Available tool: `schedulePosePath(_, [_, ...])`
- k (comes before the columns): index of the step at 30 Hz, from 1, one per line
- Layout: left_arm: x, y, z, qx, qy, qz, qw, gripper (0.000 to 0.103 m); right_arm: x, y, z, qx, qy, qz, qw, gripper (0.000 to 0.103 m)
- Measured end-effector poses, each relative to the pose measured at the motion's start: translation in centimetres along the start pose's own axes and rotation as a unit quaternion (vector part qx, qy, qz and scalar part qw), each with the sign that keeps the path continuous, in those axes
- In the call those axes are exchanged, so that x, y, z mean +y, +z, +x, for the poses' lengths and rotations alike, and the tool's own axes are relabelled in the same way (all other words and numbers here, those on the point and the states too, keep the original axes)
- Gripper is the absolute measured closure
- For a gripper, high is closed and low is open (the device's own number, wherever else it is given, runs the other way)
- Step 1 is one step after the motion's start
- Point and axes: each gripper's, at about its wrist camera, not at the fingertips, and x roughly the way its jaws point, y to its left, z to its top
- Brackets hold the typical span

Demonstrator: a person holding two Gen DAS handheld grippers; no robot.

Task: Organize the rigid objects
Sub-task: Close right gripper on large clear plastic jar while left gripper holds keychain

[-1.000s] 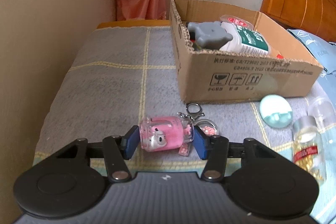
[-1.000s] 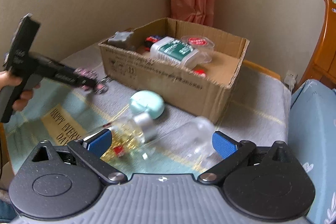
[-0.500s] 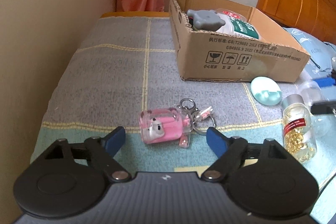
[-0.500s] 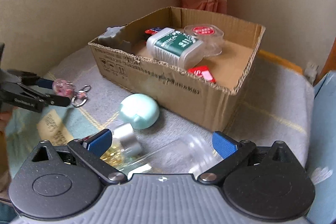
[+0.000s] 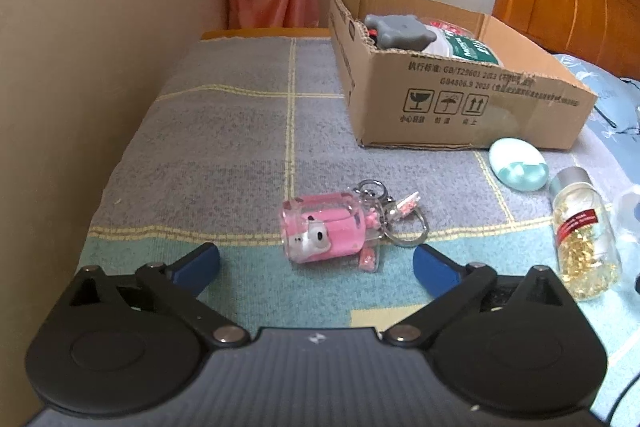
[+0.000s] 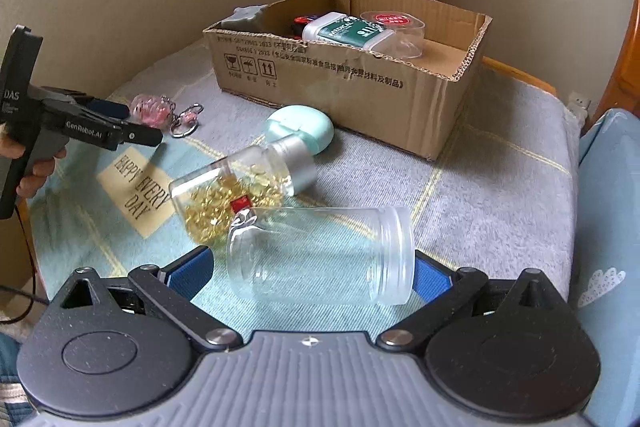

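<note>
You let go of pink keychain (image 5: 324,227): left hand-held gripper (image 5: 316,263) opened, backed off; right hand-held gripper (image 6: 312,267) spread wide around clear jar (image 6: 320,255), not clamped

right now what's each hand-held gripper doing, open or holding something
left hand-held gripper: open, holding nothing
right hand-held gripper: open around the clear jar, not clamped
</note>
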Motion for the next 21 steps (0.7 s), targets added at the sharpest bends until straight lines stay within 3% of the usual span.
schedulePosePath(3, [-0.7, 0.2, 0.3, 0.005, 0.017, 0.014, 0.9998, 0.001, 0.9, -0.4, -0.1, -0.001, -0.014, -0.007, 1.0, 0.0])
schedulePosePath(11, [-0.4, 0.9, -0.6, -0.005, 0.031, -0.027, 0.9992, 0.004, 3.9, -1.7, 0.0, -0.005, -0.085, -0.036, 0.996, 0.0])
schedulePosePath(15, [-0.5, 1.4, -1.5, -0.026, 0.034, -0.024, 0.9988, 0.008, 4.6, -2.1, 0.2, -0.007, -0.092, -0.037, 0.995, 0.0])
schedulePosePath(18, [-1.0, 1.7, -0.8, -0.017, 0.046, -0.01, 0.9987, 0.017, 4.6, -2.2, 0.4, -0.007, -0.089, -0.027, 0.996, 0.0])
schedulePosePath(21, [-0.6, 1.4, -0.7, -0.009, 0.049, -0.013, 0.9987, 0.019, 4.6, -2.1, 0.4, -0.009, -0.089, -0.022, 0.996, 0.0])
